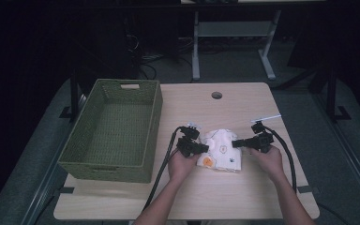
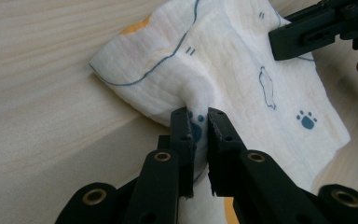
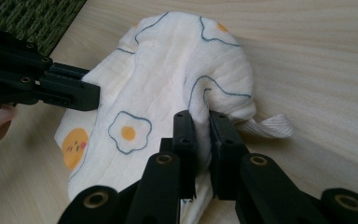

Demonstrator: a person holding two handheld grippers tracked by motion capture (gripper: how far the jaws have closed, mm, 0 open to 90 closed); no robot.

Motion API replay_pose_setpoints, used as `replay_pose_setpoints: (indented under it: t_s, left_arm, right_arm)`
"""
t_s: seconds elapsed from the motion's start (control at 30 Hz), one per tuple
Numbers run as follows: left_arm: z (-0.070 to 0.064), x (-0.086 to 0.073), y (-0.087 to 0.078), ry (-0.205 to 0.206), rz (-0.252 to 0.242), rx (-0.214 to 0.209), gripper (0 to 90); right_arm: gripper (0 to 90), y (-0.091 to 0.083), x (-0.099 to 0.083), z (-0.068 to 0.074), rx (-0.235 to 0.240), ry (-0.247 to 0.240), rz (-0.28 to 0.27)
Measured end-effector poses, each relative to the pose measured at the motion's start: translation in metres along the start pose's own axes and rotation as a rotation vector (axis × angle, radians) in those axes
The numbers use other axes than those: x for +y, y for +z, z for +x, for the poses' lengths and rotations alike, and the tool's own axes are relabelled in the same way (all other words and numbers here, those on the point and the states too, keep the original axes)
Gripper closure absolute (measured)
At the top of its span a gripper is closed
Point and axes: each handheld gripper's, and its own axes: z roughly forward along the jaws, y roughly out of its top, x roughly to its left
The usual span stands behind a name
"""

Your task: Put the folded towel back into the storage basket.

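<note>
White printed cloth [image 1: 221,150] lies rumpled on the wooden table [image 1: 243,197], right of the green woven basket [image 1: 115,129]. Left gripper [image 2: 199,116] nearly closed, pinching a fold at one edge; right gripper [image 3: 203,120] likewise clamped on the opposite edge. Print looks like fried eggs, probably.
</note>
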Motion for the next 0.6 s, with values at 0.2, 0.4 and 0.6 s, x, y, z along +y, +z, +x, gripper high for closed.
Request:
replay_pose_setpoints:
  t_s: [0.2, 0.4, 0.6]
  left_arm:
    - [-0.003, 0.007, -0.011, 0.016, -0.006, 0.004, 82.8]
    - [-0.005, 0.016, -0.027, 0.032, -0.018, 0.002, 82.8]
    - [-0.006, 0.020, -0.036, 0.041, -0.018, 0.003, 82.8]
  right_arm:
    - [82.5, -0.010, 0.004, 0.005, 0.031, 0.011, -0.028]
    - [82.6, -0.017, 0.006, 0.007, 0.070, 0.031, -0.051]
    - [82.8, -0.020, 0.007, 0.009, 0.092, 0.044, -0.068]
